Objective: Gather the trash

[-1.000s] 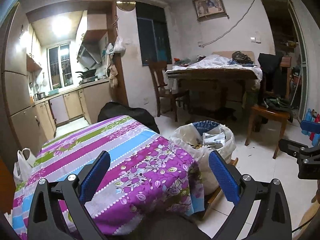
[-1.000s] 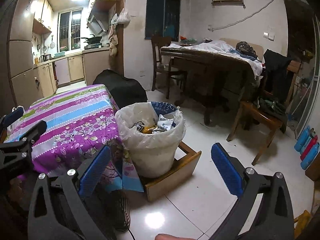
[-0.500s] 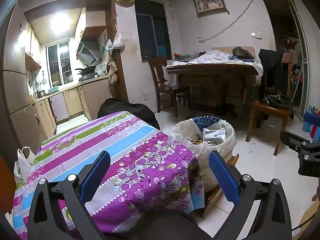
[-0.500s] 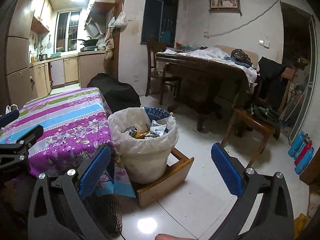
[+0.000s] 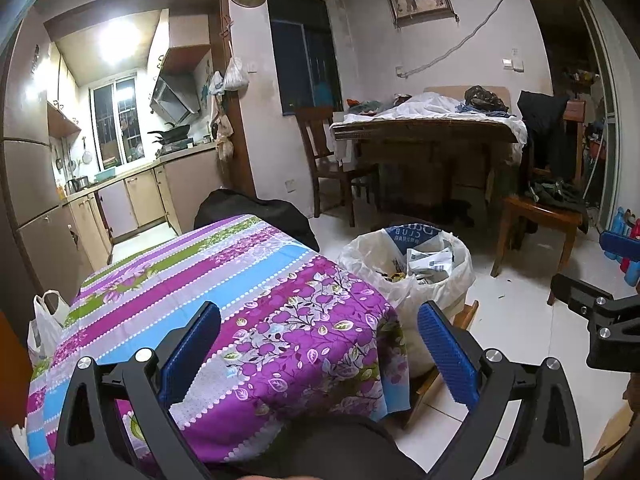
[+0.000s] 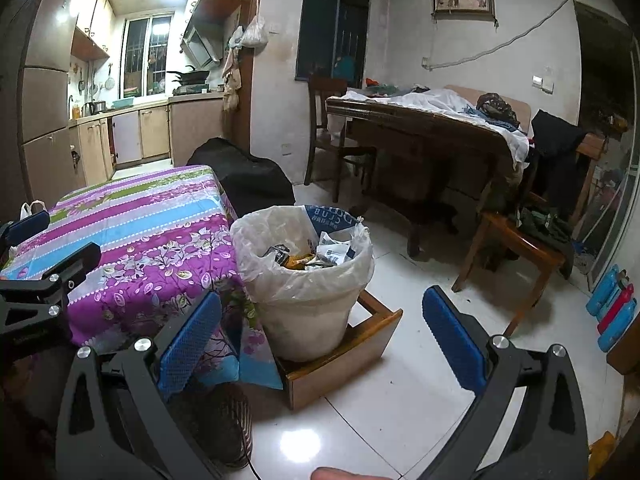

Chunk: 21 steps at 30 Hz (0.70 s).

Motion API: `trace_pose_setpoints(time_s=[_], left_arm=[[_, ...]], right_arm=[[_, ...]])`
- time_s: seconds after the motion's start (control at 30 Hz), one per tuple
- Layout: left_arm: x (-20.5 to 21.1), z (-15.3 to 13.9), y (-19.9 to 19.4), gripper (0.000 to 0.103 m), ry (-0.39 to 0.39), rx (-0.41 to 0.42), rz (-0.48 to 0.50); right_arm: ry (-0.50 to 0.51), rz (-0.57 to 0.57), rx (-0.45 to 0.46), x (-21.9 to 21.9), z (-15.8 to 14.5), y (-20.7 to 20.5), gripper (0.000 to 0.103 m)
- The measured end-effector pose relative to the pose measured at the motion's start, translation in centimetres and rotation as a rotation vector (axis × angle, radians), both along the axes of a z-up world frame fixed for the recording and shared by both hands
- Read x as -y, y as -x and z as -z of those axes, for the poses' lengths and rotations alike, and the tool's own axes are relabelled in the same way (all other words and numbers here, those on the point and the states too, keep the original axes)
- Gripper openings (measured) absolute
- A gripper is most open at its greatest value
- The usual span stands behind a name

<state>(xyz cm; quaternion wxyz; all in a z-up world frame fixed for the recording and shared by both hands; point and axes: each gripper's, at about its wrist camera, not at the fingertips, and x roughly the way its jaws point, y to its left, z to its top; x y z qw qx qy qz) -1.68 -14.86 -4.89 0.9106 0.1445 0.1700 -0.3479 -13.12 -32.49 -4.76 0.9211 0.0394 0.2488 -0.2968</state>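
A white trash bin [image 6: 308, 280] lined with a plastic bag stands on a low wooden tray [image 6: 352, 356] on the floor, right of a low table with a purple, blue and green striped floral cloth [image 5: 208, 300]. Paper and wrappers [image 6: 320, 254] fill the bin. The bin also shows in the left wrist view [image 5: 416, 272]. My left gripper [image 5: 320, 344] is open and empty above the table's near corner. My right gripper [image 6: 322, 336] is open and empty in front of the bin. No loose trash shows on the cloth.
A wooden dining table [image 6: 420, 128] heaped with cloth and wooden chairs [image 6: 528, 240] stand behind. A black bag [image 6: 244, 172] lies behind the low table. A white plastic bag [image 5: 44, 320] hangs at its left. Bottles [image 6: 612, 304] stand at far right. The kitchen [image 5: 120, 160] is at back left.
Both views have shifted slightly: the bin and table sit a little lower and nearer in frame. Both grippers stay open and empty.
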Motion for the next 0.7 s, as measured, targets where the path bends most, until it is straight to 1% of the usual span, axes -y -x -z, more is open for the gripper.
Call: trace_pose_setpoints(time_s=[0.1,0.23,0.4,0.53,0.7], left_arm=[[0.11,0.22,-0.1,0.098,-0.001,-0.006,-0.006],[-0.18,0.29,-0.09,0.098,0.034,-0.032,0.003],[-0.09,0.28,0.46,0.098,0.029,-0.005,-0.001],[0.12,0.4,0.52,0.098,-0.003,0.023,-0.05],[-0.06,0.3,0.16,0.098,-0.003,0.02,-0.076]], right_arm=[[-0.009,0.002,0.005,0.17,0.06,0.15,0.097],[-0.014,0.002,0.003,0.34,0.23,0.22,0.097],[-0.027,-0.004,0.0,0.33,0.52,0.14,0.097],[-0.029,-0.017,0.001,0.05,0.53,-0.17,0.097],[-0.029,-0.027,-0.007,-0.11,0.73,-0.59,0.097]])
